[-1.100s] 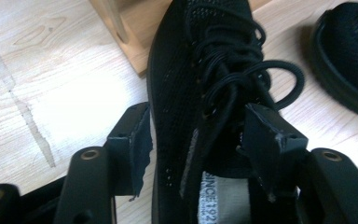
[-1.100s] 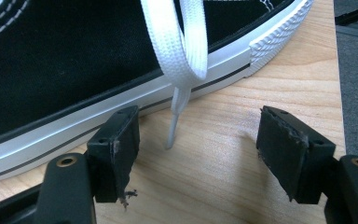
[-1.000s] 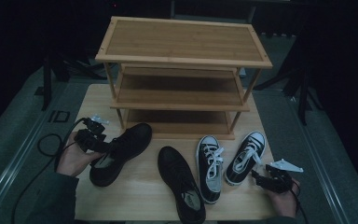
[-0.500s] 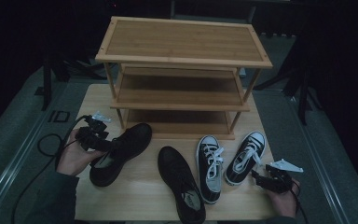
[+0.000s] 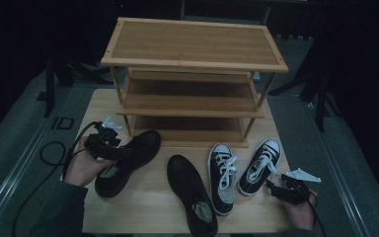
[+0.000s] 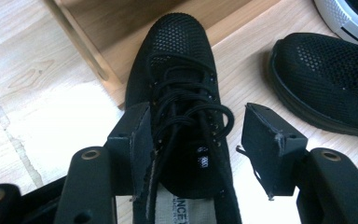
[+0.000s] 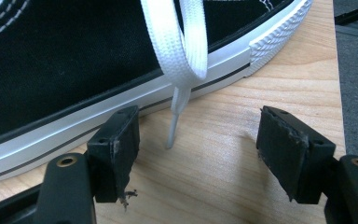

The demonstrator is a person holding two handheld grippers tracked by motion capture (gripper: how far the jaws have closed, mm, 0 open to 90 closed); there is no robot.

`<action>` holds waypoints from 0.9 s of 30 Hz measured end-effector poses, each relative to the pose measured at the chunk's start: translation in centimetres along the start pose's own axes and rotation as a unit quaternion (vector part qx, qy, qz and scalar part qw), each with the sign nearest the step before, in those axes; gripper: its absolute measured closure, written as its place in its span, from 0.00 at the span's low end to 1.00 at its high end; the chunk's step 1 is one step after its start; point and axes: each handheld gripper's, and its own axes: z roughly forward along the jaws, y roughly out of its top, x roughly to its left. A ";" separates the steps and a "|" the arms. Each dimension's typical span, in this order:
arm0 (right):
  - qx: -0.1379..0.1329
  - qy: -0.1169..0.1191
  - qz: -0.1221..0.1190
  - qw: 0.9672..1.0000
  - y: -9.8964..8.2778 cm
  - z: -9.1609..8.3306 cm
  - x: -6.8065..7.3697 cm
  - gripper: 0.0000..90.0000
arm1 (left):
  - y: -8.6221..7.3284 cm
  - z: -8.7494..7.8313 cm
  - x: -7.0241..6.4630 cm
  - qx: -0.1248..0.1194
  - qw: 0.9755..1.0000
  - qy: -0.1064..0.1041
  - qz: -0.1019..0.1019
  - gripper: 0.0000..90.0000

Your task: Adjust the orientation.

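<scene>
A black lace-up shoe [image 5: 143, 145] lies on the wooden table [image 5: 148, 212], its toe toward the shoe rack [image 5: 192, 64]. My left gripper [image 5: 120, 152] straddles its laced throat [image 6: 179, 51]. The jaws have just been closing: one pad rests against the shoe's side, the other stands off it. Its mate [image 5: 190, 192] lies at the centre front. Two black-and-white sneakers [image 5: 222, 177] [image 5: 260, 165] sit to the right. My right gripper [image 5: 272, 186] is open beside the right sneaker [image 7: 74, 56], and a white lace [image 7: 182, 51] hangs between its jaws.
The three-tier bamboo rack has bare shelves and fills the back of the table. The left gripper's cable [image 5: 54, 153] loops off the table's left edge. Dark floor and stands surround the table. Bare wood [image 5: 143, 207] lies between the two black shoes.
The left hand has shifted slightly at the black shoe, and its jaws stand a little narrower around it. The right hand and all the shoes have kept still.
</scene>
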 end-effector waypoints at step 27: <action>0.000 0.000 0.000 1.000 0.0 0.0 0.0 0.33 | 1.8 0.5 -3.3 0.016 0.998 -0.032 0.049 0.50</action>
